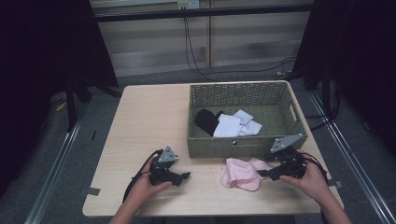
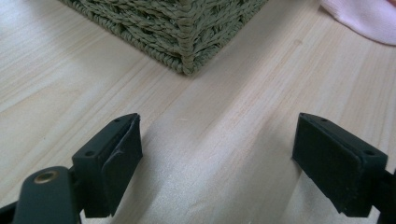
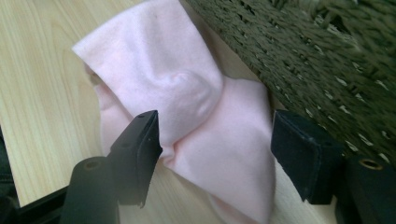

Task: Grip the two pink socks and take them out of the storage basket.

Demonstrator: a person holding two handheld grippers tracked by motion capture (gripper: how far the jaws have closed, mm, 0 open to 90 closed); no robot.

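A crumpled pink cloth (image 1: 243, 172) lies on the wooden table just in front of the green wicker basket (image 1: 243, 145). My right gripper (image 1: 264, 172) is low at the cloth's right edge; in the right gripper view the pink cloth (image 3: 205, 121) lies between its spread jaws, one finger (image 3: 140, 149) touching the fabric, the pads not pressing on it. The left gripper (image 1: 184, 176) rests open on bare table to the left, and its own view has the basket's corner (image 2: 187, 42) ahead and nothing between the jaws. Inside the basket lie a black cloth (image 1: 207, 120) and white cloths (image 1: 236, 125).
The basket's front wall (image 3: 317, 60) stands right beside my right gripper. The pink cloth's edge (image 2: 369, 18) peeks into the left gripper view at top right. Bare wood (image 1: 149, 116) spreads left of the basket. Black stands and cables sit on the floor beyond the table.
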